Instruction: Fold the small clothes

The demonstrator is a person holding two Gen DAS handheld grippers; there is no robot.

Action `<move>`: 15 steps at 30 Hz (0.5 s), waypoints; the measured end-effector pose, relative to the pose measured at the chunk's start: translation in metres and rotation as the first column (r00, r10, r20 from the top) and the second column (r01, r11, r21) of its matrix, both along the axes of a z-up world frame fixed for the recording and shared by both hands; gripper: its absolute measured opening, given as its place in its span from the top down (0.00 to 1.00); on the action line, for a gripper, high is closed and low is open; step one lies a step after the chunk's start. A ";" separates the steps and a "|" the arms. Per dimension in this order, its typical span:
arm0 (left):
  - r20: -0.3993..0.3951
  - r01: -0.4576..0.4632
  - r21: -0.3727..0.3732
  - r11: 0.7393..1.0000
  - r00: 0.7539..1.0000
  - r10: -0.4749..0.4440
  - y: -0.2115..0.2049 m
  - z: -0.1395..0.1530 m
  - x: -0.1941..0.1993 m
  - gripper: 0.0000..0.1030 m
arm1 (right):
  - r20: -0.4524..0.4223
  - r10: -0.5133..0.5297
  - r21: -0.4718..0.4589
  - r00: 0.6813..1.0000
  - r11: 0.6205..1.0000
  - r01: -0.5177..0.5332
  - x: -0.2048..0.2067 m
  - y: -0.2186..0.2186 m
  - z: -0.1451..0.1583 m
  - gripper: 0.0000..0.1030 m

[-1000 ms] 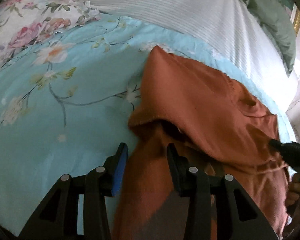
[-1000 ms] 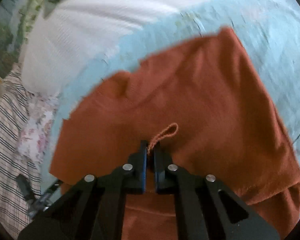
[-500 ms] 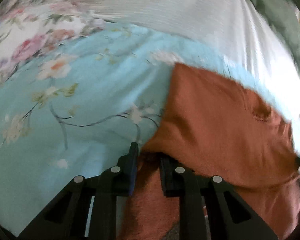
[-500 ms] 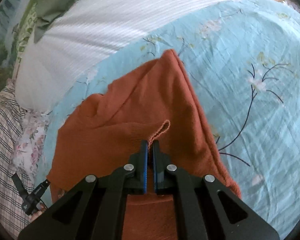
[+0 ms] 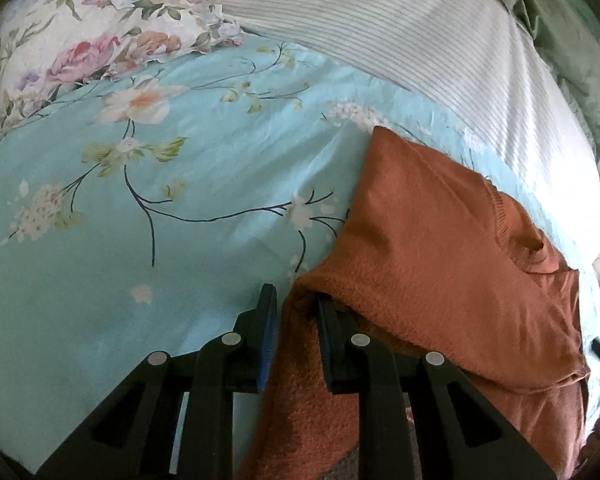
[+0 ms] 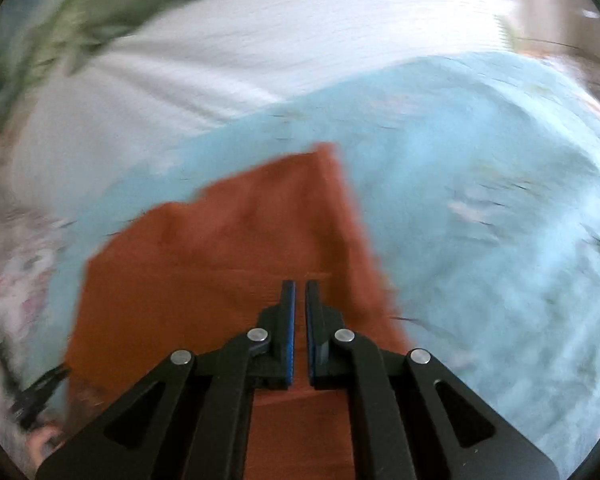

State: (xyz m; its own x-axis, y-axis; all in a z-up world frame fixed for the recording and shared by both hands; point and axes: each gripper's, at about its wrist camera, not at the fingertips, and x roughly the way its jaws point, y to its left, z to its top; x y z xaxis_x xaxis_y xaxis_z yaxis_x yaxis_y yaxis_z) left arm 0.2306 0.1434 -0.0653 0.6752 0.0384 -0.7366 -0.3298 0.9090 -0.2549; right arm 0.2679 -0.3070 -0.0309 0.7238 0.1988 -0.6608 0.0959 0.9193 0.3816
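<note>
The left gripper (image 5: pixel 296 312) pinched the rust-orange knitted garment's (image 5: pixel 440 240) near folded edge, steadying it; the right gripper (image 6: pixel 299 304), nearly closed, held nothing.

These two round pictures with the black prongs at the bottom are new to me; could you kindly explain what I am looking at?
No robot here: a person holds a pair of tongs in each hand, and a wide-angle camera on each looks forward along its two fingers. One picture is from the left tongs, the other from the right tongs; the second is blurred by motion. Both look down on a bed with a light blue floral sheet, a white striped cover beyond it and a rose-print pillow. On the sheet lies a rust-orange knit garment, partly folded. Its edge sits between the left tongs' slightly parted fingers. The right tongs are nearly closed; the blur hides whether they pinch any cloth.
</note>
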 end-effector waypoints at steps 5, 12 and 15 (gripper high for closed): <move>0.000 -0.001 -0.015 1.000 1.000 0.001 0.004 0.000 0.000 0.79 | -0.179 0.121 -0.080 0.976 0.987 -0.137 0.033 0.033 -0.032 0.94; -0.037 0.080 -0.001 0.997 0.996 -0.080 0.008 0.011 -0.011 0.77 | -0.102 -0.022 0.028 0.995 0.999 0.025 -0.023 -0.030 -0.014 0.66; -0.017 0.143 -0.029 0.989 0.990 -0.143 0.010 0.020 -0.031 0.69 | -0.069 0.005 0.079 0.998 0.997 0.000 -0.054 -0.045 -0.004 0.47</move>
